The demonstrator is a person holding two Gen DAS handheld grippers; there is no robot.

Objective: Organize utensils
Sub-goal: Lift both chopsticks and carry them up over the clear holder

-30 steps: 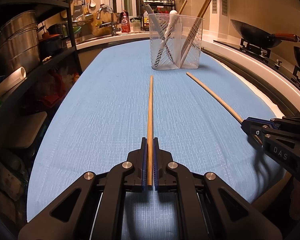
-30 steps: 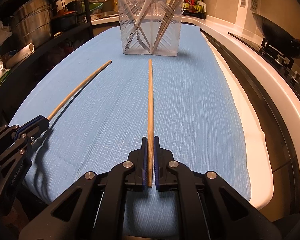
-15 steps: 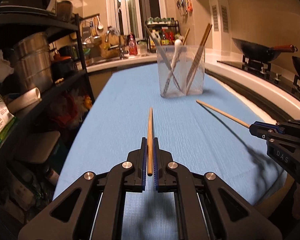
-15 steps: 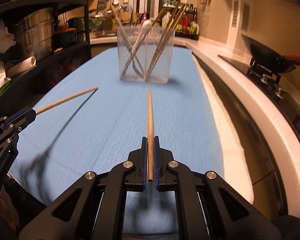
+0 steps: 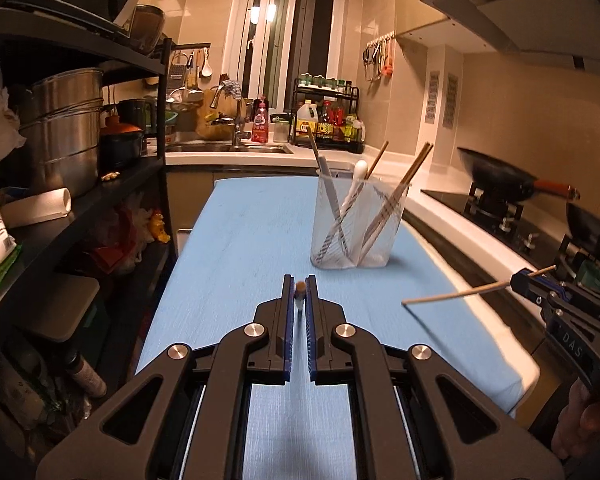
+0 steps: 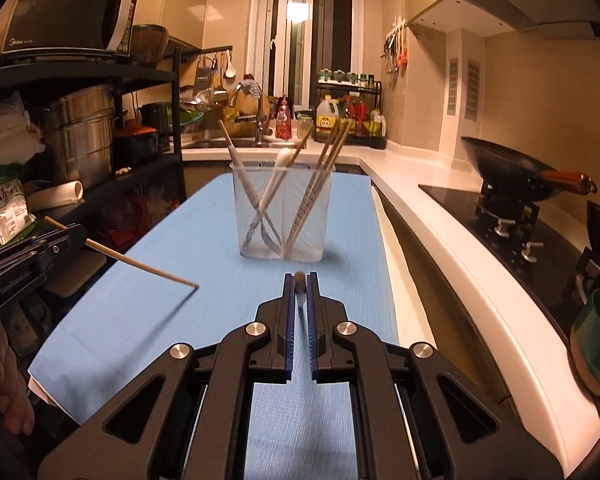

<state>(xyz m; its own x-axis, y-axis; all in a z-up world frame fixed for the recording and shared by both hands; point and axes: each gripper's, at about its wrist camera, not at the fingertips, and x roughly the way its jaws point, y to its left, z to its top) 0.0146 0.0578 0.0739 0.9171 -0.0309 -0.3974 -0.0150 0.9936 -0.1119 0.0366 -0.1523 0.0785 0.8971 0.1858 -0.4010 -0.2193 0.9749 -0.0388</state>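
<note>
My left gripper (image 5: 299, 285) is shut on a wooden chopstick (image 5: 299, 289), which I see end-on between the blue pads. My right gripper (image 6: 299, 280) is likewise shut on a second wooden chopstick (image 6: 299, 280). Each chopstick shows from the side in the other view: the right one (image 5: 456, 294) over the blue cloth's right edge, the left one (image 6: 140, 266) above its left part. Both are held off the cloth. Ahead stands a clear two-compartment holder (image 5: 358, 220) (image 6: 282, 216). Cutlery and a white spoon are in its left half, several chopsticks in its right half.
A blue cloth (image 5: 240, 240) covers the long counter. A black shelf rack (image 5: 80, 184) with steel pots lines the left side. A stove with a black wok (image 5: 500, 176) runs along the right. A teal cup (image 6: 596, 336) sits near right. A hand (image 6: 4, 380) holds the left gripper.
Both grippers have risen and tipped up, lifting their chopsticks off the cloth. The chopsticks now point almost straight along each camera's line. The holder looks smaller and farther down.
</note>
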